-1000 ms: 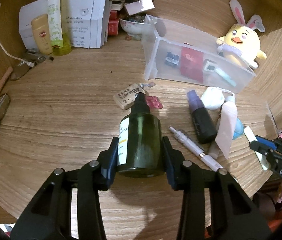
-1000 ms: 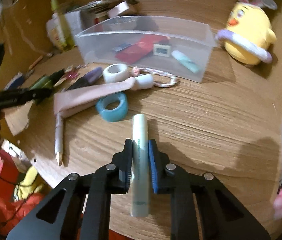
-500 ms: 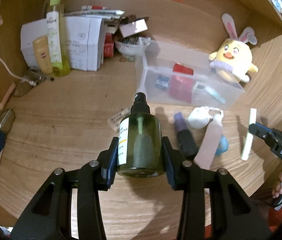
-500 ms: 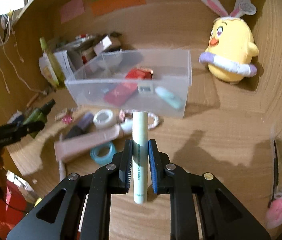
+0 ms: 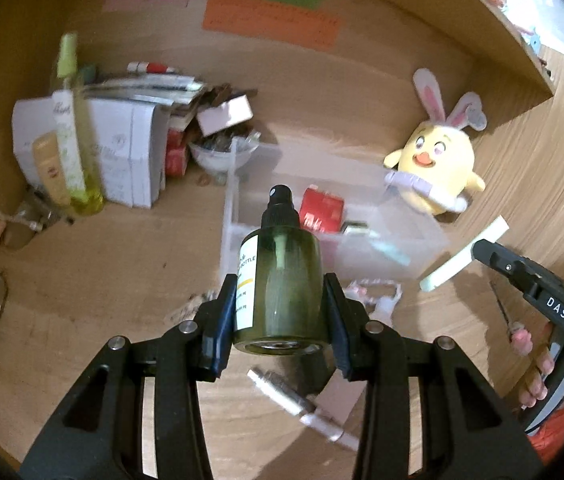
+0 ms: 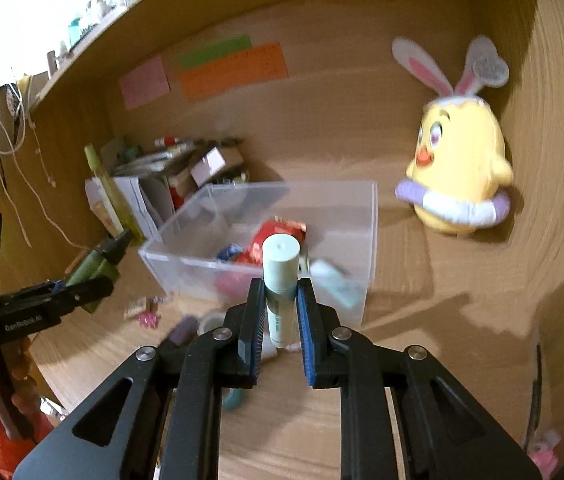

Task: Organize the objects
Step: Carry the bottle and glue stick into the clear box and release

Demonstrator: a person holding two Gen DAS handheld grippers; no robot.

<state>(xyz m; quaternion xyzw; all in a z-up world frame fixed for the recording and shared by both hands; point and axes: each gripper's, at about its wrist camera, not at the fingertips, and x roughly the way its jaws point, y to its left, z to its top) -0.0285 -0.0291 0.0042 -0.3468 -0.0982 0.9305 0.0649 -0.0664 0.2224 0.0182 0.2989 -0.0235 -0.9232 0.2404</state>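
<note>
My left gripper [image 5: 280,312] is shut on a dark green spray bottle [image 5: 282,280] with a black pump, held in the air above the wooden desk. My right gripper [image 6: 280,304] is shut on a pale green tube [image 6: 280,280], also lifted; in the left wrist view the tube [image 5: 464,254] shows at the right, gripped at one end. A clear plastic bin [image 6: 366,240] with a red packet and small items lies just beyond both. In the right wrist view the green bottle [image 6: 96,268] and left gripper appear at the left.
A yellow plush chick [image 6: 458,188] with bunny ears stands right of the bin. White boxes, a tall green bottle [image 5: 70,136] and clutter fill the back left. A pen [image 5: 298,404], tape rolls and tubes lie on the desk below my grippers. A person's fingers [image 5: 538,376] hold the right gripper's handle.
Both grippers have risen off the desk with their objects and tilted up, so the back wall and its coloured notes have come into view. The grips are unchanged.
</note>
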